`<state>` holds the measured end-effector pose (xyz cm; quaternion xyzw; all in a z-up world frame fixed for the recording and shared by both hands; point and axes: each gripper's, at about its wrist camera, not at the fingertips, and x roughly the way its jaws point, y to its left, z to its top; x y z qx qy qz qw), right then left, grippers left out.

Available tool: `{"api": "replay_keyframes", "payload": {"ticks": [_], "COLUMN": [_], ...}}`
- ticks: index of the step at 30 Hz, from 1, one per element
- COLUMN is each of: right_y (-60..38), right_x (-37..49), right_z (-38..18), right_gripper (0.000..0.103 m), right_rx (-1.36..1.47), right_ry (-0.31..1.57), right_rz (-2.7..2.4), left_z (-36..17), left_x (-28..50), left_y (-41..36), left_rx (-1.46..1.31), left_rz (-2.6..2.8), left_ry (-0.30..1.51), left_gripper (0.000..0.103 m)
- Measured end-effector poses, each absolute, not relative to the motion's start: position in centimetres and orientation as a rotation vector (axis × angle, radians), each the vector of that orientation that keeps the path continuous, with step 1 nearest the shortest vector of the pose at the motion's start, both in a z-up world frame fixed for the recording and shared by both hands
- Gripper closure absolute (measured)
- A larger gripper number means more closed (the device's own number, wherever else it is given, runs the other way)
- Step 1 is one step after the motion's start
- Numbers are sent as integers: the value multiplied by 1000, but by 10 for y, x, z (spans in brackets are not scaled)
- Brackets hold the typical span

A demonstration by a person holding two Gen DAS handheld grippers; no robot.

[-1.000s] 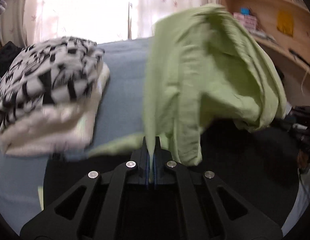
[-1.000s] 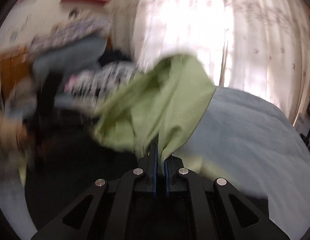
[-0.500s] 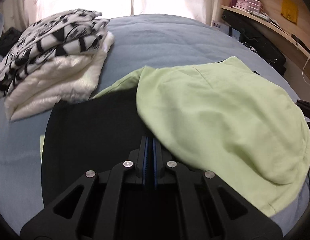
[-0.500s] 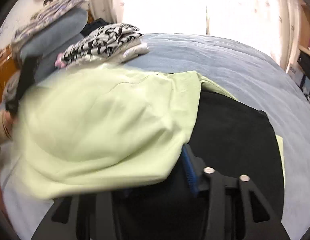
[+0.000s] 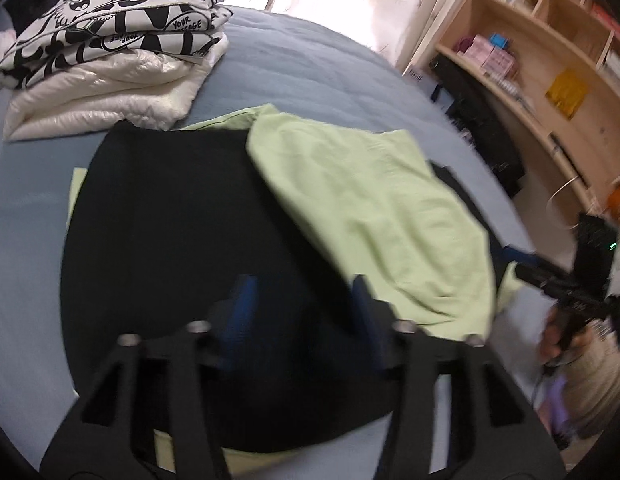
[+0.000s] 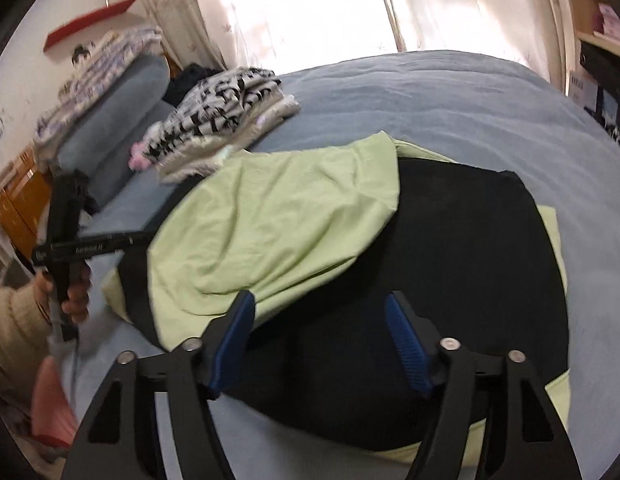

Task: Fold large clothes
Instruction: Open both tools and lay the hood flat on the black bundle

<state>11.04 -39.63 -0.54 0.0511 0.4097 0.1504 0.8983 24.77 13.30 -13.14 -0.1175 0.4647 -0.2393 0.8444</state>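
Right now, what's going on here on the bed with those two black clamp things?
A person is folding clothes on a blue bed, with a two-finger gripper in each hand. A light green garment lies folded over a black board in the middle of the bed. Both grippers have let go of it: the left gripper and the right gripper hang over the black board, jaws opening, nothing between them. A stack of folded clothes sits farther back on the bed.
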Motion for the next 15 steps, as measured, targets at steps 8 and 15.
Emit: {"api": "replay_keyframes", "payload": {"ticks": [8,15], "right_y": [-374,-345], "right_x": [117,146], "right_z": [-9,-49], "right_gripper": [31,72], "right_rx": [197,266], "right_ry": [893,1011], "right_rz": [332,361], "left_z": [-142,-158], "left_x": [246,265], "left_y": [99,67], "left_rx": [-297,-293], "left_rz": [-535,-499], "left_ry": [1035,1076], "left_gripper": [51,87]}}
